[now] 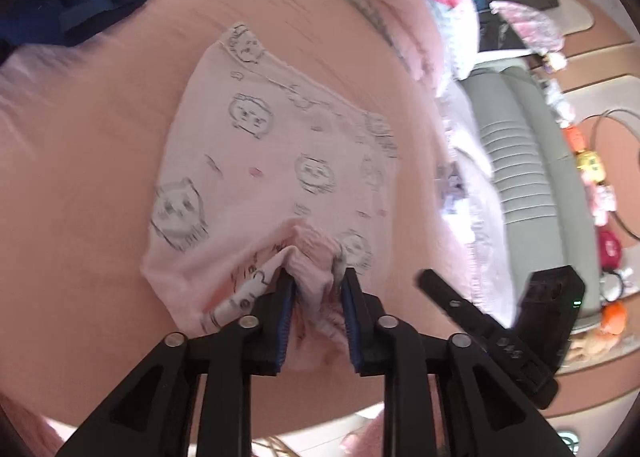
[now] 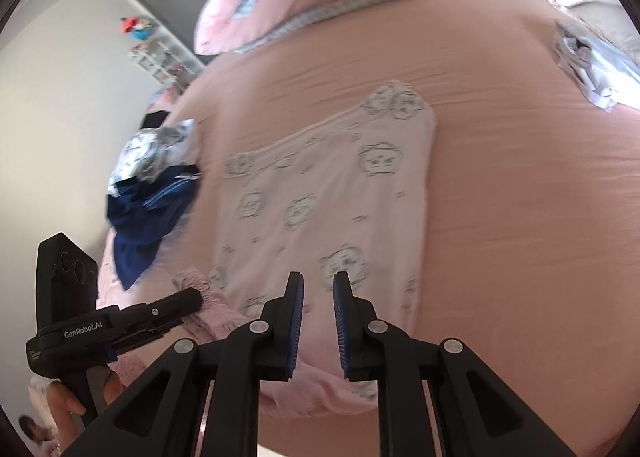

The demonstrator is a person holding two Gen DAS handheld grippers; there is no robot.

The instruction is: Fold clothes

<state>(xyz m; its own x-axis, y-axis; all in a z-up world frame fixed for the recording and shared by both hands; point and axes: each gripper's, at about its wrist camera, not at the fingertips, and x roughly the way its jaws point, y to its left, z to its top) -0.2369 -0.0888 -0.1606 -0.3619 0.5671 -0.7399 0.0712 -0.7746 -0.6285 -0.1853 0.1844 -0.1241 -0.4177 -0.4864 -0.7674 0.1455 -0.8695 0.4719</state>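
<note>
Nearest you, your left gripper [image 1: 316, 277] has pale pink ruffled fabric bunched between its blue pads, which look only loosely closed on it; your right gripper [image 2: 318, 281] shows its fingers slightly apart with nothing visibly pinched; the pale pink garment printed with cartoon faces [image 2: 332, 197] lies folded to a rough rectangle mid-bed on the pink bedsheet [image 2: 500, 217]; further off, a crumpled navy garment [image 2: 148, 213] near the bed's left edge waits unfolded, so I judge much remains.
</note>
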